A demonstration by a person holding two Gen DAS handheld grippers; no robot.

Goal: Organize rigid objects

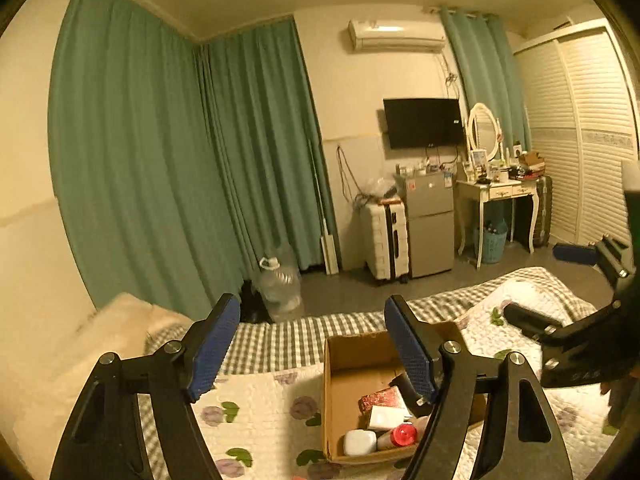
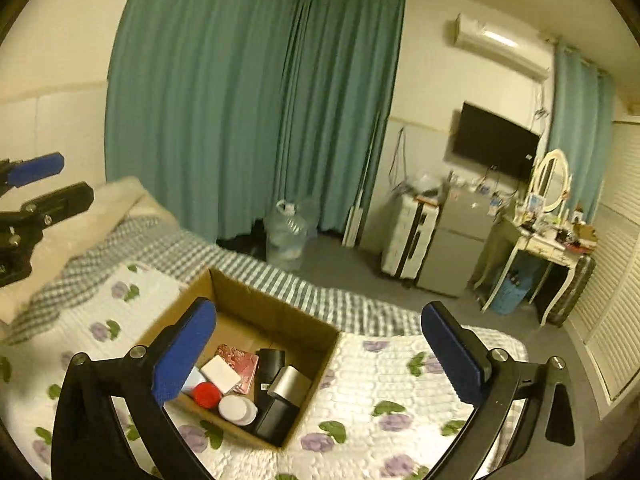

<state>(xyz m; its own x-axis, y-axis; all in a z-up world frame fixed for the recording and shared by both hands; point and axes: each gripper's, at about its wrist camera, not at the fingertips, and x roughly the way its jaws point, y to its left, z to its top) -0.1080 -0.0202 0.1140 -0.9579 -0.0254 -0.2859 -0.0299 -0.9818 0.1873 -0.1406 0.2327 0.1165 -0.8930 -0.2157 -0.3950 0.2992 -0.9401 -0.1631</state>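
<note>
Your cardboard box (image 2: 276,320) sits open on the floral quilt (image 2: 400,376), below and between your right gripper (image 2: 316,356) fingers, closer to its left finger. Inside, packed toward the near side: red cap (image 2: 207,395), white round lid (image 2: 236,409), white flat case (image 2: 221,374), pink patterned box (image 2: 242,362), silver-and-black cylinder (image 2: 288,386), black block (image 2: 276,420). Your right gripper's jaws are spread wide, nothing between them, held above the box. From your left gripper (image 1: 308,344), the box (image 1: 344,364) lies low under its right finger; jaws also apart, holding nothing. Beyond both tools: green curtains (image 2: 224,100), a water jug (image 2: 286,236) on the floor, a white suitcase (image 2: 404,240).
</note>
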